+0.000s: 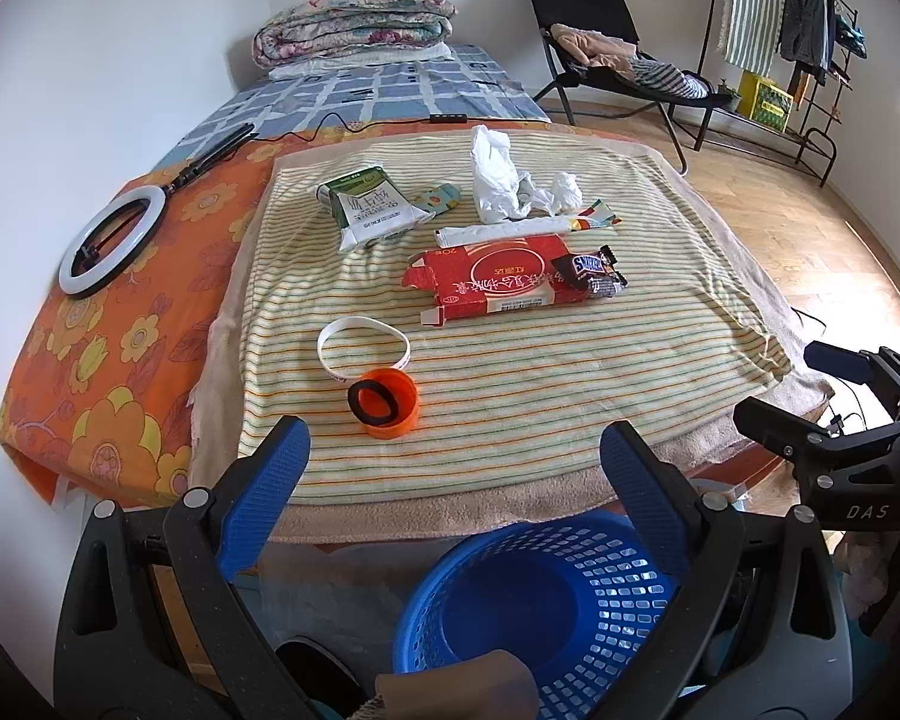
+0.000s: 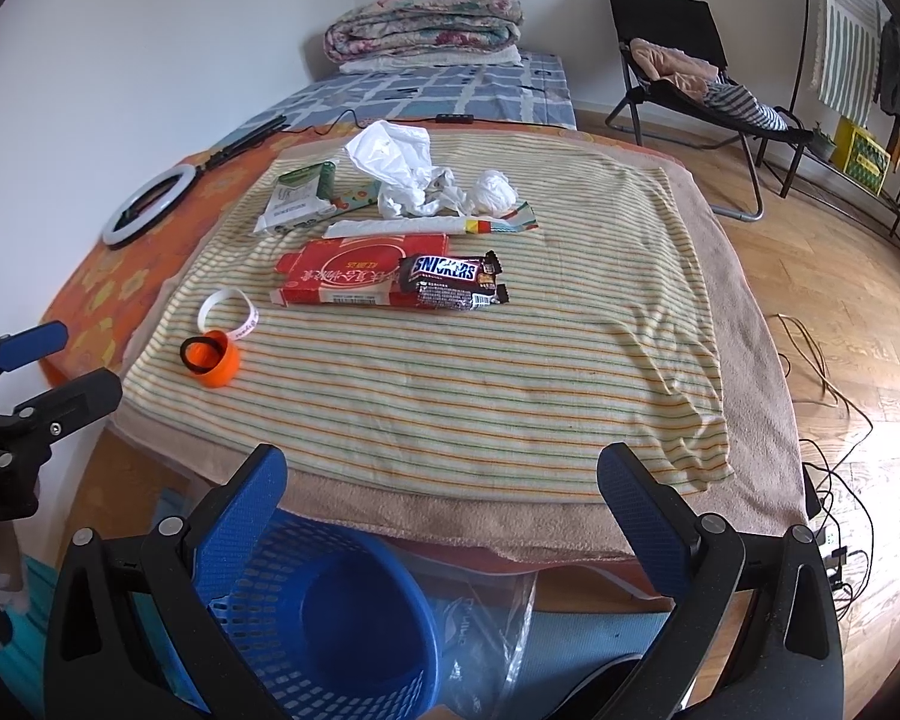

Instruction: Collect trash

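Blue basket [image 2: 330, 618], Snickers wrapper [image 2: 450, 282] on red box [image 2: 345, 279]

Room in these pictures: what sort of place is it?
Most likely a bedroom in a home. A bed with a folded quilt stands by the wall, a clothes rack holds hanging garments, and a folding chair is draped with clothes.

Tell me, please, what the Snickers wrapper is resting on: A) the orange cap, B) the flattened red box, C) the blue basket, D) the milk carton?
B: the Snickers wrapper lies across the right end of the flattened red box on the striped towel.
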A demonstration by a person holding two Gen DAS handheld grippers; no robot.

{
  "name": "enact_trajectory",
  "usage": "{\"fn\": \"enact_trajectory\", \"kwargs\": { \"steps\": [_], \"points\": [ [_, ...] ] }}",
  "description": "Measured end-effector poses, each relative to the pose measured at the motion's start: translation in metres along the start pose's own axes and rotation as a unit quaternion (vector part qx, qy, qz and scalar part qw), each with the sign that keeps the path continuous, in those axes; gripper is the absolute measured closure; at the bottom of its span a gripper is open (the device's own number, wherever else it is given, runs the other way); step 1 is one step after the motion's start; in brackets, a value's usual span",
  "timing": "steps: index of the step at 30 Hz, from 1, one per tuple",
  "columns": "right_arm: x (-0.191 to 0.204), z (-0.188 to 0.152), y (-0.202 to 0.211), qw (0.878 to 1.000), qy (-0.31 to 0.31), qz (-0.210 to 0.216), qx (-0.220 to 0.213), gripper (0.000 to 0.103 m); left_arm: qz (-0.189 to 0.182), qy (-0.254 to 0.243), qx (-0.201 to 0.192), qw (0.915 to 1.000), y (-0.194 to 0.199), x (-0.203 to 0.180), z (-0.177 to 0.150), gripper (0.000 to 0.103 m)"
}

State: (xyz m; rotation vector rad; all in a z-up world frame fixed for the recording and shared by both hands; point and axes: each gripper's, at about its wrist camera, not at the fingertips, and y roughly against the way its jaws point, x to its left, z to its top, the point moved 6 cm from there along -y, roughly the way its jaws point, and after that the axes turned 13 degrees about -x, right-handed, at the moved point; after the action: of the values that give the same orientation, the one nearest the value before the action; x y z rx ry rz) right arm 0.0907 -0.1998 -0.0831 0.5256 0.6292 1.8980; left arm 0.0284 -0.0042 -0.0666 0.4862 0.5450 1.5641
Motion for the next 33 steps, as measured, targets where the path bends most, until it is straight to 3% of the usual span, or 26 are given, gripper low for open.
{"fn": "enact_trajectory", "kwargs": {
  "steps": [12,23,27,33],
  "points": [
    [-0.011,-0.002,-0.017,1.0,-0.008,0.017,-0.014,0.0,0.03,0.037,0.037,0.9982,-0.023,0.043,-0.006,0.004],
    [-0.02,0.019,-0.061,0.999,-0.017,0.03,0.029,0.0,0.019,0.066,0.089,0.9937,-0.049,0.065,-0.007,0.004],
    [-0.017,0.032,-0.077,0.999,-0.01,0.038,0.031,0.0,0.007,0.082,0.124,0.9888,-0.066,0.067,-0.014,0.023],
    [-0.009,0.042,-0.098,0.998,-0.009,0.059,0.025,0.001,0.005,0.103,0.152,0.9831,-0.091,0.076,-0.023,0.04]
  ]
}}
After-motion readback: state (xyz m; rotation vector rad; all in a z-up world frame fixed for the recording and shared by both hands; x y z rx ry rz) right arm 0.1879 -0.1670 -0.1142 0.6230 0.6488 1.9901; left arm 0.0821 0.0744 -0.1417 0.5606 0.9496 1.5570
